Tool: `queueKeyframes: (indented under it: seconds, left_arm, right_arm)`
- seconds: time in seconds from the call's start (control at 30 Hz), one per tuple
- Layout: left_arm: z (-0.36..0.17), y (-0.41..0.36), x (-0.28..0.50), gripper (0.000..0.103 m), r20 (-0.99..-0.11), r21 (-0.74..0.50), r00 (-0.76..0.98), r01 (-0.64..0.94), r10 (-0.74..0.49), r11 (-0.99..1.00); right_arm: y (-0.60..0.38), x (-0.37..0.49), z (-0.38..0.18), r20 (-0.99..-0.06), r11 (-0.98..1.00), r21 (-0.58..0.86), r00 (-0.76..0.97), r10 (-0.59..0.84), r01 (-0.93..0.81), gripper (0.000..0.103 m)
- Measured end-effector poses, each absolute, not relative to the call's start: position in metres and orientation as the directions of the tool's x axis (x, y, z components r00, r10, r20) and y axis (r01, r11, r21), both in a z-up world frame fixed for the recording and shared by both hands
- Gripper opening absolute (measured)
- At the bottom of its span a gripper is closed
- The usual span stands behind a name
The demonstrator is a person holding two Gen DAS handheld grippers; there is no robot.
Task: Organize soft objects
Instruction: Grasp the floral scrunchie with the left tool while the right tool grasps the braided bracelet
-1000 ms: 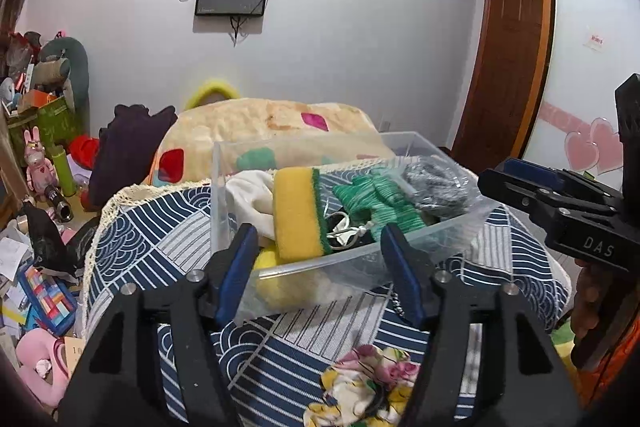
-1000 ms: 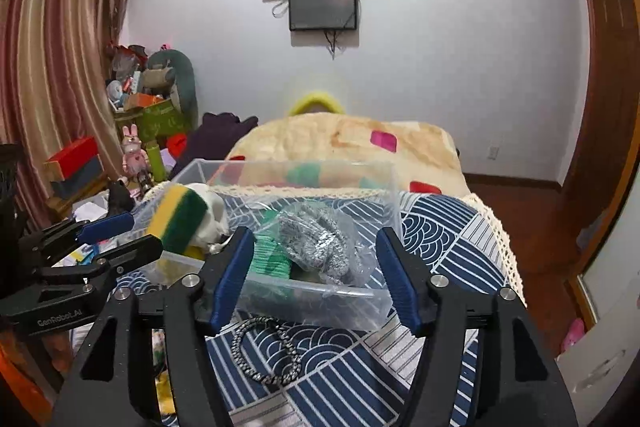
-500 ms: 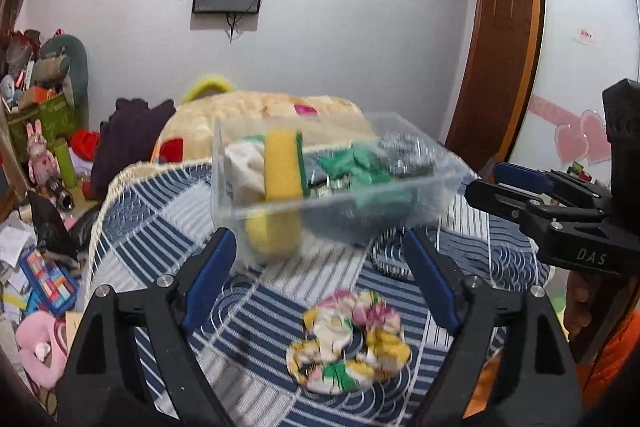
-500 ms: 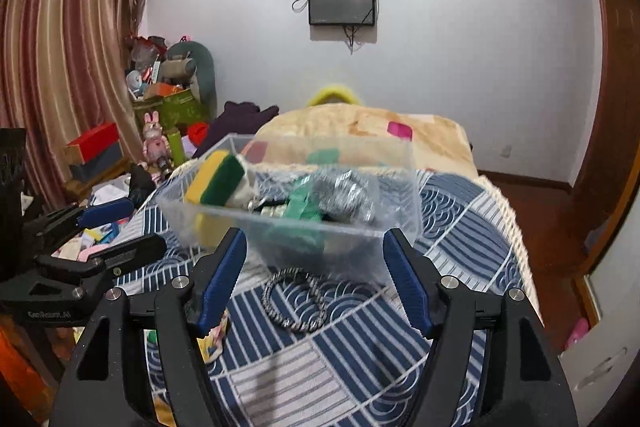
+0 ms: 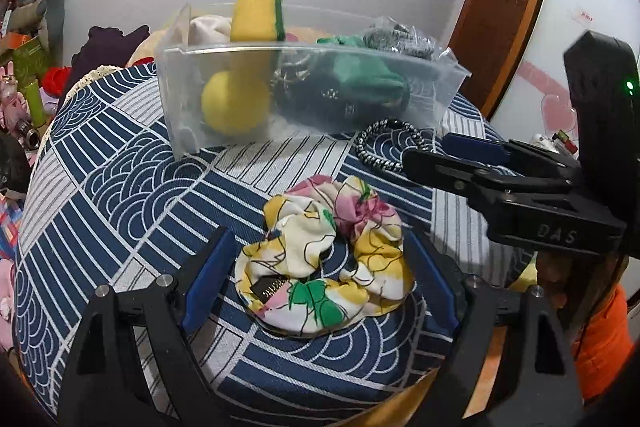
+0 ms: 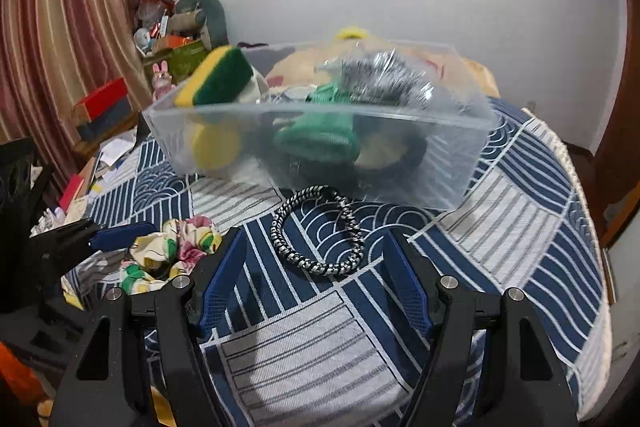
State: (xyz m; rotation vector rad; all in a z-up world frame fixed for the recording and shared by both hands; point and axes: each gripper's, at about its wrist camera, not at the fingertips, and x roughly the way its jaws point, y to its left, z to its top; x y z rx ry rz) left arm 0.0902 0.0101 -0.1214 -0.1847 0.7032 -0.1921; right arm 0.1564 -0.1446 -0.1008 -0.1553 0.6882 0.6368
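A floral scrunchie (image 5: 324,259) lies on the patterned tablecloth, and my left gripper (image 5: 318,243) stands open around it, its blue pads clear of the fabric on both sides. A black-and-white braided hair tie (image 6: 320,231) lies in front of the clear plastic bin (image 6: 320,109). My right gripper (image 6: 316,243) is low over the tie's near edge; its jaws are closing but the pads do not touch it. The bin holds a yellow-green sponge (image 5: 256,15), a green cloth (image 5: 360,75) and a bagged silver scrubber (image 6: 380,79). Each gripper shows at the edge of the other's view.
The round table wears a blue-and-white cloth (image 5: 120,187) that curves down at its edges. A bed with a patchwork blanket (image 6: 472,67) stands behind. Boxes and toys (image 6: 104,107) crowd the floor on the left. An orange sleeve (image 5: 600,327) is at the right.
Both grippers have sunk toward the table and tipped downward. The left jaws have widened and now straddle the scrunchie. The hair tie has come up between the right fingertips.
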Motion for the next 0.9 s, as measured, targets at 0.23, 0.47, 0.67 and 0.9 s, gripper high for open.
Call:
queueKeyframes:
  seconds: [0.23,0.47,0.67,0.9]
  left_arm:
    - [-0.120,-0.001,0.087,0.043,-0.603,-0.171,0.774,0.112,-0.194,0.979]
    - [-0.113,0.016,0.086,0.021,-0.590,-0.226,0.779,0.094,-0.213,0.970]
    - [-0.091,0.032,0.077,0.021,-0.532,-0.236,0.825,0.073,-0.191,0.969]
    - [-0.055,0.053,0.070,0.021,-0.435,-0.230,0.892,0.023,-0.124,0.973]
  right_arm:
    - [-0.137,0.155,-0.111,-0.647,0.806,-0.001,0.615,0.451,-0.592,0.030]
    - [-0.151,0.152,-0.108,-0.626,0.815,0.025,0.626,0.465,-0.579,0.012]
    - [-0.158,0.138,-0.090,-0.580,0.807,0.022,0.651,0.490,-0.590,0.012]
    - [-0.160,0.129,-0.061,-0.504,0.805,0.016,0.691,0.519,-0.593,0.012]
